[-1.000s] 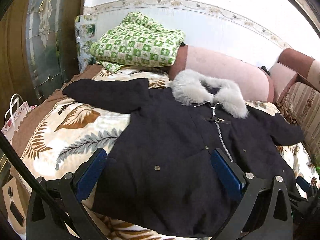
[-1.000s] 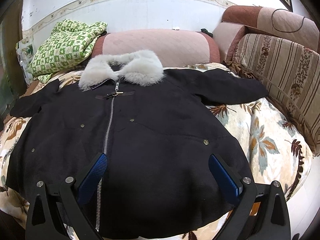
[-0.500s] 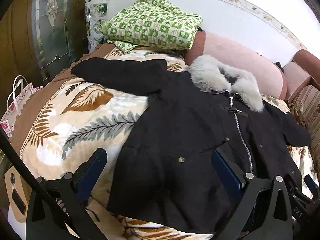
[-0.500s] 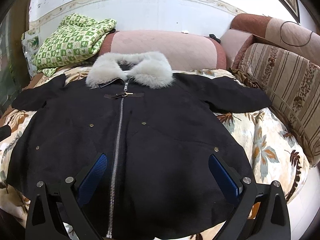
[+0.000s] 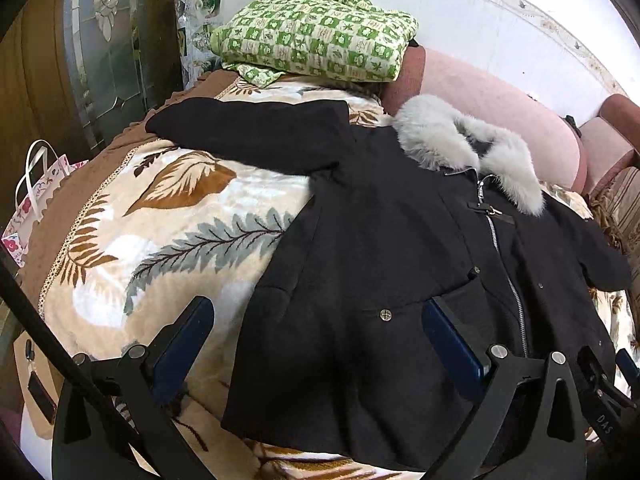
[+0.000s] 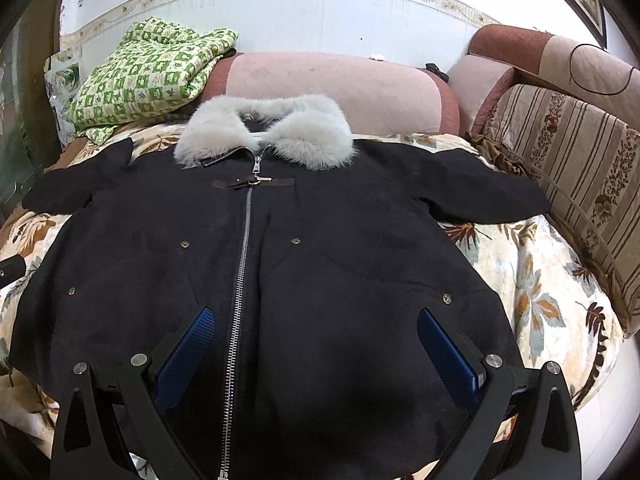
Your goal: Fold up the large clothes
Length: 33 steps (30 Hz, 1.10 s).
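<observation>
While the black coat lies spread flat and face up on the leaf-print blanket of the bed, no fold shows anywhere on it, so by my read the job is right at its opening. Zip closed up the middle, grey fur collar at the far end by the pink bolster, hem at the near edge. Both sleeves are out to the sides: the left sleeve reaches toward the green checked quilt, the right sleeve points at the striped sofa cushion.

Now the tools. Left tool hangs over the coat's near left side panel, fingers spread wide, nothing between them. Right tool sits over the near hem, just right of the zip, also released and empty. Whether either one touches the cloth, I cannot tell.

So what is done? Laying out and smoothing, it seems. What is left looks like everything else: sleeves brought in across the chest, sides folded toward the zip, then the length doubled from hem to collar. Thick cloth and a bulky collar, so I would expect a fat, springy bundle.
</observation>
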Available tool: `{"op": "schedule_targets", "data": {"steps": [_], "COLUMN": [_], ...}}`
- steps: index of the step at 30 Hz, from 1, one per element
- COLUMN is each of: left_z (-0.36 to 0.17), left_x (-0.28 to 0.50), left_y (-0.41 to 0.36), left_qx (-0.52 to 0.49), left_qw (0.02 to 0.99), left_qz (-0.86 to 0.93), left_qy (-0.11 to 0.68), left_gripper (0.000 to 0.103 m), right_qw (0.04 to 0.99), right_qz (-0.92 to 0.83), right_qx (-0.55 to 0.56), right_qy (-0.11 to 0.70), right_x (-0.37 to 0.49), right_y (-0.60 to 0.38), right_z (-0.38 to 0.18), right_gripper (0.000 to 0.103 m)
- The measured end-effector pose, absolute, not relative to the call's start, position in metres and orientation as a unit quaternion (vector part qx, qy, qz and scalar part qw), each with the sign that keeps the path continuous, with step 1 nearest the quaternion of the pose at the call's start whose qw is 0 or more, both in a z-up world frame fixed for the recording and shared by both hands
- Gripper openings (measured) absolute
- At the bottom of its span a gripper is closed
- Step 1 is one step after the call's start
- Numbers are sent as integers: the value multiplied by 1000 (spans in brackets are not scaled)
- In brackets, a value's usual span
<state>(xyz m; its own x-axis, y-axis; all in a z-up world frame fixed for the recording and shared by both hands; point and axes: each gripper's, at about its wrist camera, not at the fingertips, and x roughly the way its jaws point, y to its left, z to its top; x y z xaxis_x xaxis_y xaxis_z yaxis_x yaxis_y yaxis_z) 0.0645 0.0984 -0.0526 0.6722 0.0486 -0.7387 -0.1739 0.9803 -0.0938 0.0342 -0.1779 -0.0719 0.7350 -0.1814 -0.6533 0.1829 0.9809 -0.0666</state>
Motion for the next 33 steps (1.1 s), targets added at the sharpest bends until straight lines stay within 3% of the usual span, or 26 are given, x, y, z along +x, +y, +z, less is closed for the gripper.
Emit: {"op": "schedule_targets", "data": {"steps": [33], "left_z": [-54], "left_x": [76], "left_y": [112], "left_qx": [-78], "left_qw": [905], "left_qz": [67], "left_qy": [412], "left_gripper": [103], "right_qw": [927], "right_qz": [-92], "right_qx": [6], "right_qy": [364], "right_x": [41], "right_y": [-178], "right_z": [-81], "right_gripper": [102]}}
